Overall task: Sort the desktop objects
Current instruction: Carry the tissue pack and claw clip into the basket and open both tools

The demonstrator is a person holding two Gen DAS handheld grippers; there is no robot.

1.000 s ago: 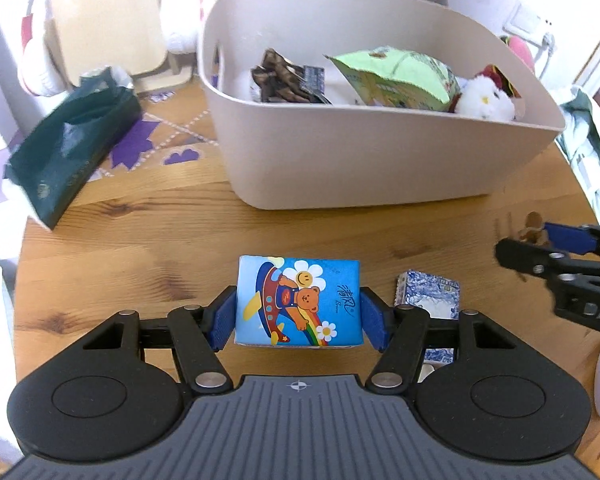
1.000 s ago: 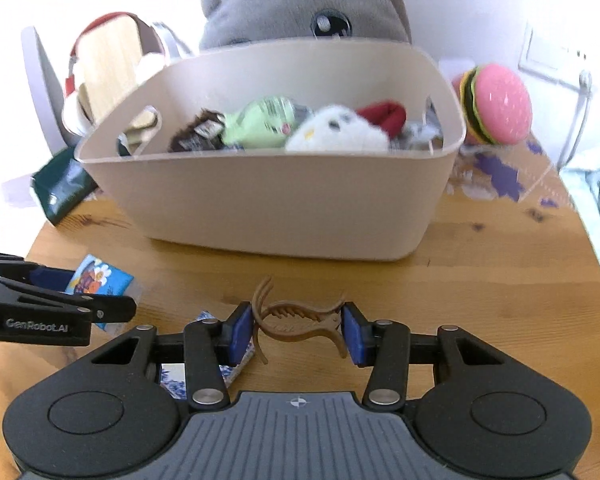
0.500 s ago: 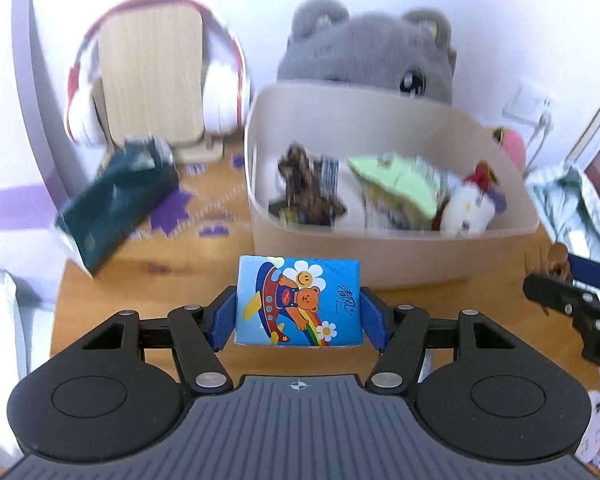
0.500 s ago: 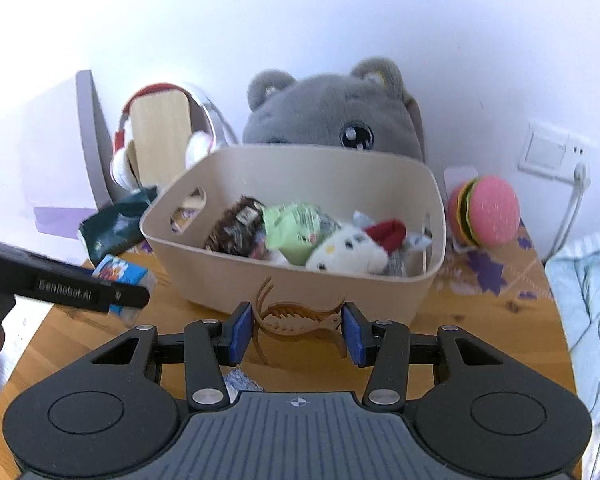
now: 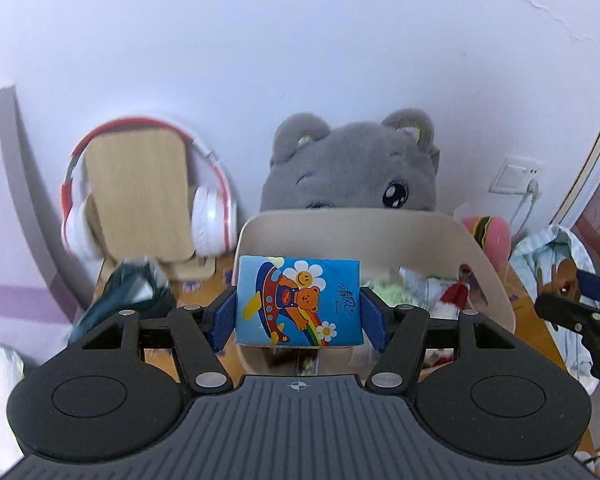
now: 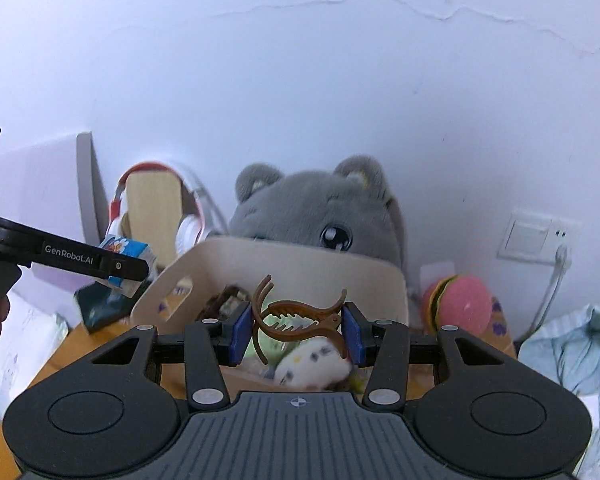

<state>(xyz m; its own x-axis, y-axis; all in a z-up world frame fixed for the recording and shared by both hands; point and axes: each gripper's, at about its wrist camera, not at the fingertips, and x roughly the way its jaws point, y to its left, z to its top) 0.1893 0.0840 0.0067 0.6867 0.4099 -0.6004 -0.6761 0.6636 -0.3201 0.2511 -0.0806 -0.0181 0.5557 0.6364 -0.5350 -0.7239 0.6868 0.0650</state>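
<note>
My left gripper [image 5: 298,316] is shut on a blue tissue pack [image 5: 298,304] with a cartoon bear, held in the air over the near side of the beige bin [image 5: 380,232]. The pack also shows in the right wrist view [image 6: 128,256], left of the bin [image 6: 300,264]. My right gripper [image 6: 298,330] is shut on a brown hair claw clip [image 6: 300,320], held above the bin. The bin holds snack packets and a small white plush toy [image 6: 312,364]. The right gripper shows at the right edge of the left wrist view [image 5: 580,304].
A big grey plush [image 5: 352,168] sits behind the bin. White and red headphones on a wooden stand [image 5: 140,204] stand at the back left, a dark green pouch [image 5: 128,296] before them. A burger toy [image 6: 464,300] and light blue cloth [image 6: 572,352] lie right.
Both grippers have risen from the table with their objects and moved forward over the bin. The views have tilted up toward the wall.
</note>
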